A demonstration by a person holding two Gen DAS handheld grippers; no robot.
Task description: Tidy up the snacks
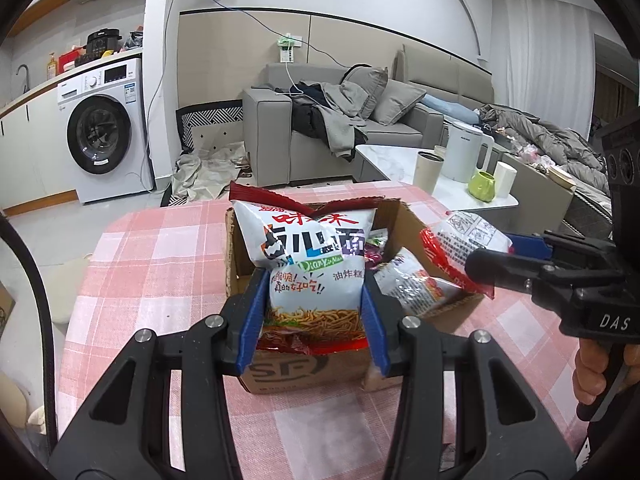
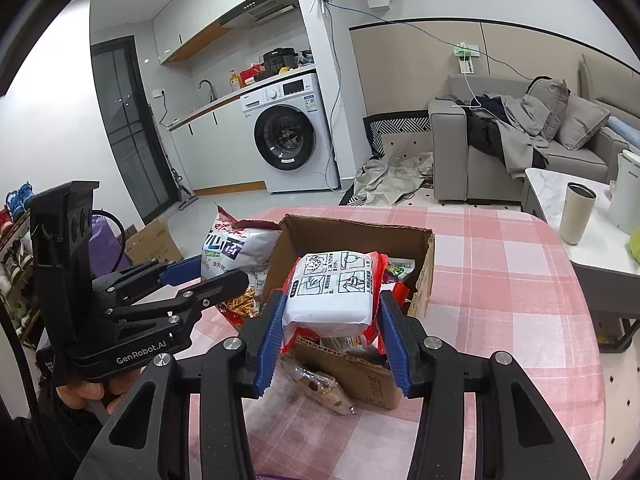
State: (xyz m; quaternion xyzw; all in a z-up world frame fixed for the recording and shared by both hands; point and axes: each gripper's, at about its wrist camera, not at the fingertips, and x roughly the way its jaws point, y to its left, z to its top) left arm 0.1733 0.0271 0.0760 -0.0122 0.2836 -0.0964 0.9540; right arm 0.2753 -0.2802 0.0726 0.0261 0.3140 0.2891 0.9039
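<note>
My left gripper (image 1: 314,312) is shut on a white and red noodle snack bag (image 1: 312,264) and holds it upright over the near edge of an open cardboard box (image 1: 304,372). My right gripper (image 2: 330,328) is shut on a white instant noodle packet (image 2: 332,292) with red edges, held above the same box (image 2: 352,240). In the left wrist view the right gripper (image 1: 492,256) and its packet (image 1: 468,236) hang over the box's right side. In the right wrist view the left gripper (image 2: 208,276) and its bag (image 2: 236,248) sit at the box's left. More packets lie inside the box.
The box stands on a table with a pink checked cloth (image 2: 500,280). A wrapped snack (image 2: 320,388) lies on the cloth beside the box. A low white table (image 1: 452,196) with cups, a kettle and a green mug stands beyond, with a grey sofa and washing machine behind.
</note>
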